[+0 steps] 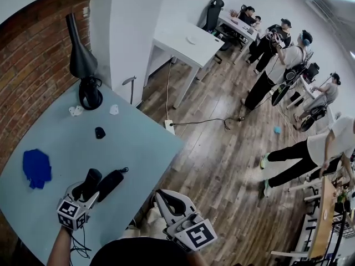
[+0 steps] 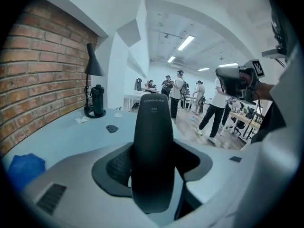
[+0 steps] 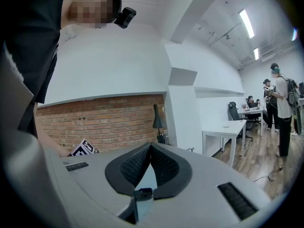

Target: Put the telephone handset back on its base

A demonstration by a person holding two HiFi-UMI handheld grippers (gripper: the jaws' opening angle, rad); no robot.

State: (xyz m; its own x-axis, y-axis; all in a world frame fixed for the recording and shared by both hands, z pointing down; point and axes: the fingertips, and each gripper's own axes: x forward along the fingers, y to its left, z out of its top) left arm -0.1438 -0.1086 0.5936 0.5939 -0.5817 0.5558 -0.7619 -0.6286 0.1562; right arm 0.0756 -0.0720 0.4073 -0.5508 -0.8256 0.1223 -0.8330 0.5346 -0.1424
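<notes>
The black telephone handset stands upright between the jaws of my left gripper, and both pads press on its sides. In the head view my left gripper holds the handset low over the near part of the pale blue table. Just right of it lies a long black corded piece, which looks like the base. My right gripper hangs off the table's near right edge. Its jaws meet at the tips with nothing between them.
A black desk lamp stands at the table's far corner by the brick wall. A blue cloth lies at the left, and a small black object and white bits farther back. Several people stand on the wooden floor at the right.
</notes>
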